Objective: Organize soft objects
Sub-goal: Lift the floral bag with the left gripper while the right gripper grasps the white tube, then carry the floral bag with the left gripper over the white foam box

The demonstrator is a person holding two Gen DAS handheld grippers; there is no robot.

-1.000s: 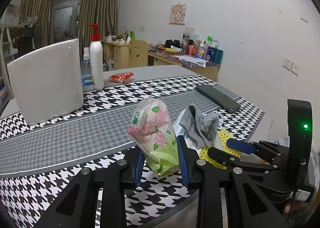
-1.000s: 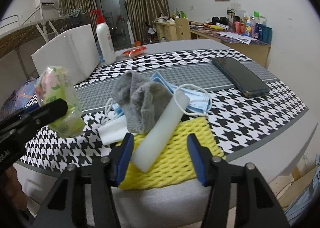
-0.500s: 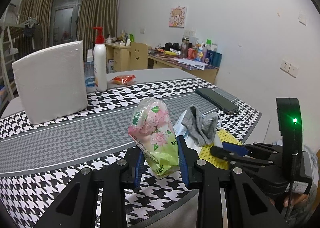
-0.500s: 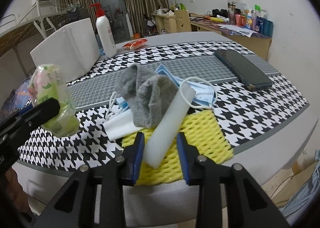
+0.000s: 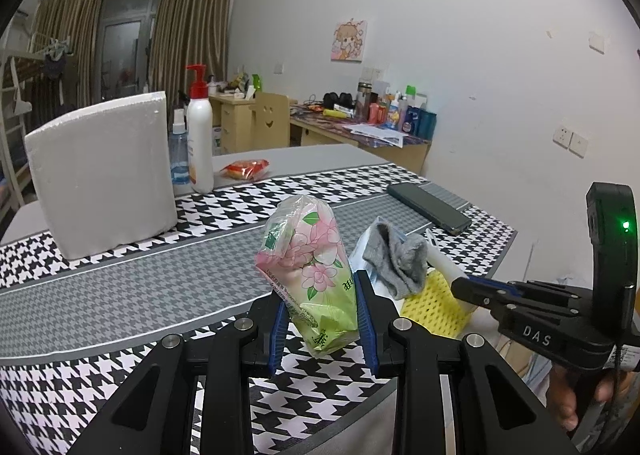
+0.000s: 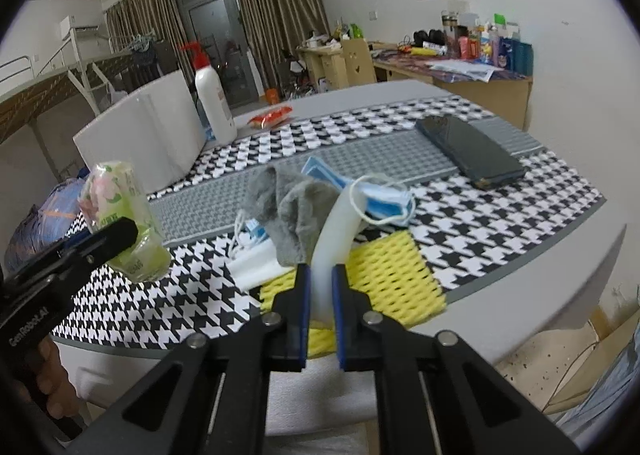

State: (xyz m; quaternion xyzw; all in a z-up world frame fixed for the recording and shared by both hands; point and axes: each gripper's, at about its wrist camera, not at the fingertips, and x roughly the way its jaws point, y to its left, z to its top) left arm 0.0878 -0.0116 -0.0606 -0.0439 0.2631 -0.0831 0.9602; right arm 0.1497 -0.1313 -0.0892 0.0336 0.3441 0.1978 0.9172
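Both grippers fill the lower edge of their own views: the left gripper [image 5: 322,319] pinches a flowered tissue pack [image 5: 310,271] at frame centre, clear above the houndstooth table [image 5: 120,283], while the right gripper [image 6: 319,295], whose jaws have just been closing, squeezes a white foam tube [image 6: 332,235] at lower centre. Behind the tube, mid-frame, a yellow foam net [image 6: 384,275] lies under a grey sock [image 6: 288,211], with a blue face mask [image 6: 376,203] just right of the sock. Upper left stands a white foam block [image 6: 148,135], a pump bottle [image 6: 214,103] beside it, and a dark phone [image 6: 468,151] lies at the right.
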